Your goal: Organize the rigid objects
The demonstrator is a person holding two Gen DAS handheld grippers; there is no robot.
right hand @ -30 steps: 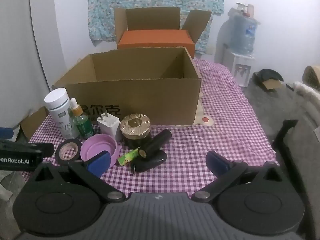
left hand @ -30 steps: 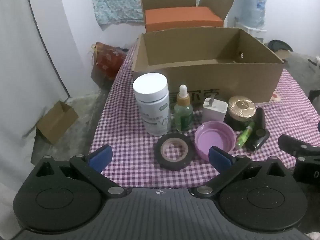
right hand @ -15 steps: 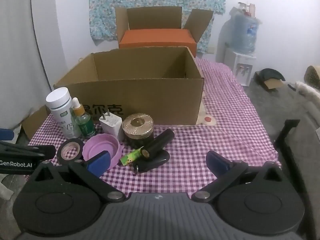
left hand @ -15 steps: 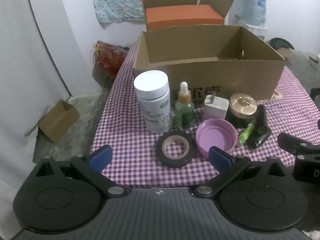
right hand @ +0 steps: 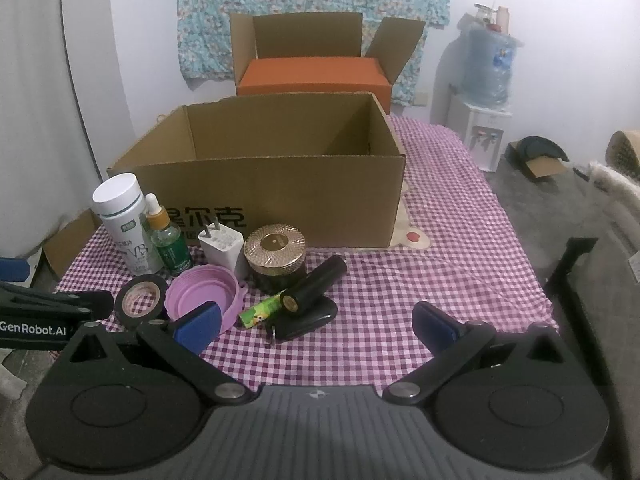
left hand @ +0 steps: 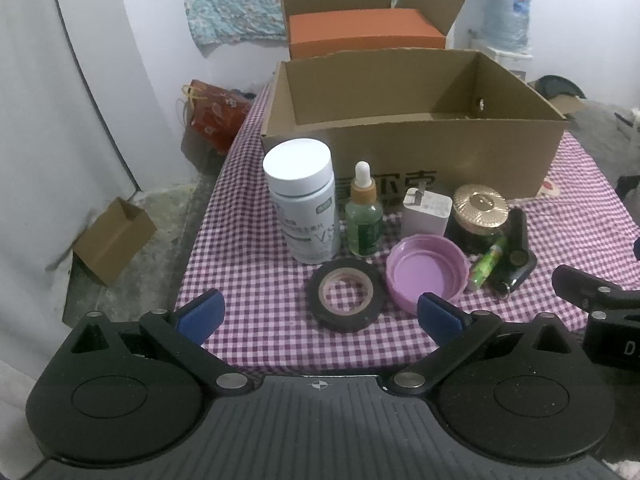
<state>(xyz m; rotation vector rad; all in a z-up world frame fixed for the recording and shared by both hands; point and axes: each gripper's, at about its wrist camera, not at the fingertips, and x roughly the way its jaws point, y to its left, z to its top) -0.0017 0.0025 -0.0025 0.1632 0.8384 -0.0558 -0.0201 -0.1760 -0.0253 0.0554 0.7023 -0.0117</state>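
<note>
An open cardboard box (left hand: 448,160) (right hand: 280,196) stands on the checked tablecloth. In front of it sit a white bottle (left hand: 302,204) (right hand: 122,222), a green dropper bottle (left hand: 363,212) (right hand: 168,240), a white charger (left hand: 426,210) (right hand: 222,246), a gold-lidded jar (left hand: 478,214) (right hand: 276,256), a purple lid (left hand: 426,272) (right hand: 204,296), a black tape roll (left hand: 346,294) (right hand: 140,300), a green tube (left hand: 488,262) (right hand: 262,312), a black cylinder (right hand: 314,284) and a black key fob (right hand: 304,320). My left gripper (left hand: 318,316) is open, just before the tape roll. My right gripper (right hand: 316,324) is open near the key fob.
A second cardboard box holding an orange box (left hand: 364,34) (right hand: 316,76) stands behind. A water dispenser (right hand: 486,92) is at the right, a small carton (left hand: 114,240) and a red bag (left hand: 214,114) lie on the floor at the left.
Both grippers have eased slightly closer to the objects and a little higher; nothing on the table has moved and both stay open.
</note>
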